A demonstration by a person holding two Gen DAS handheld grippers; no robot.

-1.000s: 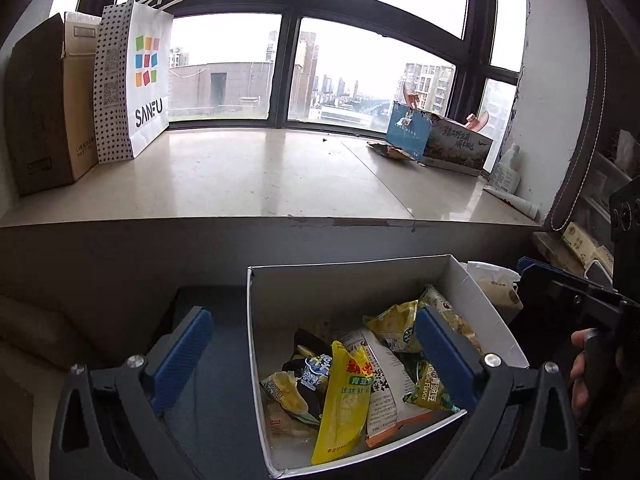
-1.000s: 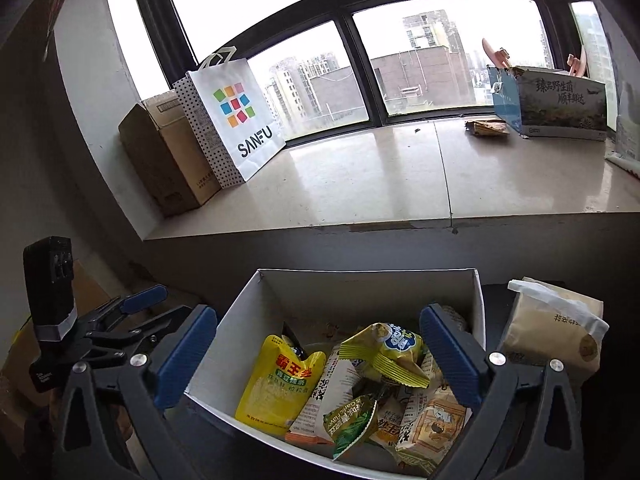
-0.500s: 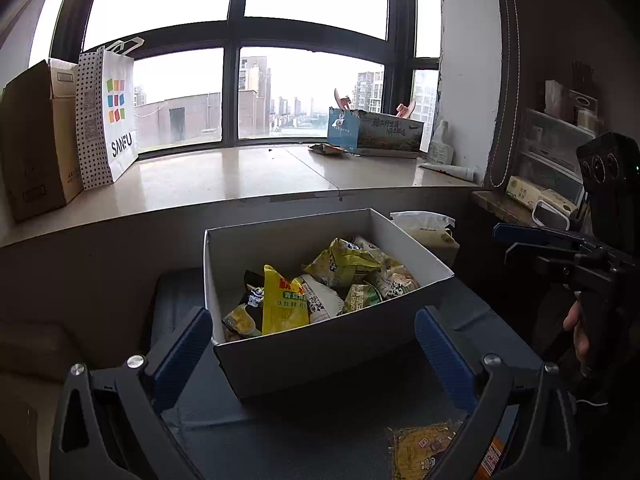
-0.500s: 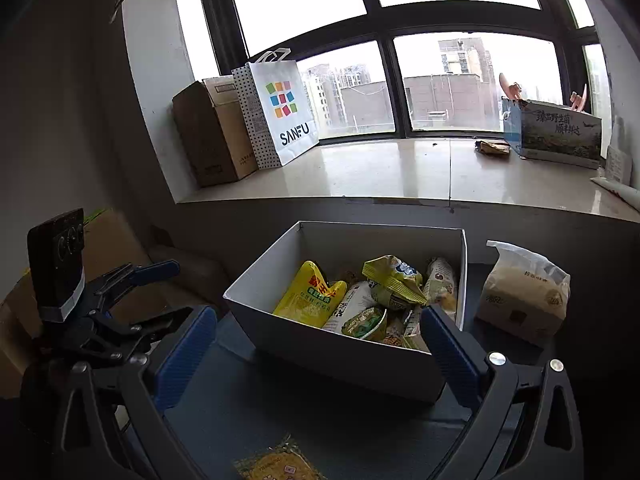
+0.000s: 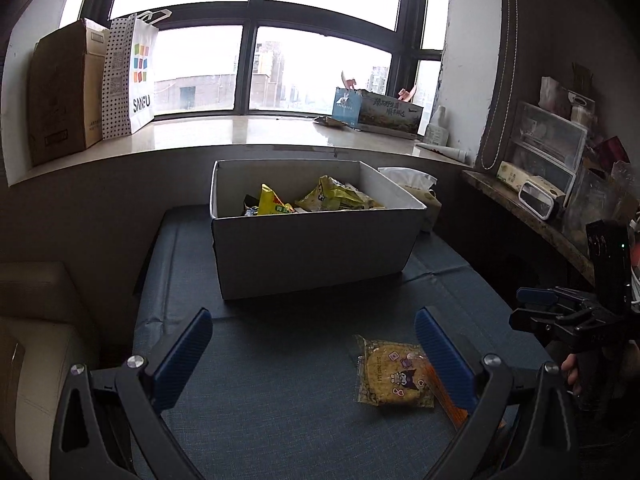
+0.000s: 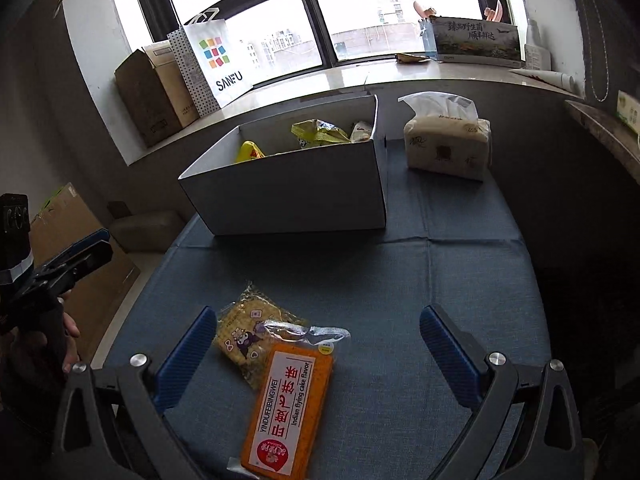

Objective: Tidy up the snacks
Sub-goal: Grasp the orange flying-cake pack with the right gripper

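A white cardboard box (image 5: 316, 248) holding several snack packs stands at the back of the blue table; it also shows in the right wrist view (image 6: 292, 196). A yellow cartoon-print snack pack (image 5: 394, 374) lies on the table near the front, and shows in the right wrist view (image 6: 248, 336) too. An orange flying-cake pack (image 6: 288, 404) lies partly over it. My left gripper (image 5: 314, 360) is open and empty above the table. My right gripper (image 6: 316, 356) is open and empty, straddling both loose packs from above.
A tissue pack (image 6: 446, 140) stands right of the box. The windowsill holds a SANFU bag (image 6: 212, 60), cardboard boxes (image 6: 156, 96) and a printed carton (image 6: 476, 38). A cluttered shelf (image 5: 552, 168) runs along the right. Brown boxes (image 6: 76, 236) stand on the floor at left.
Both grippers have pulled back from over the box and now sit over the front of the table, open all along. The two loose packs have come into view.
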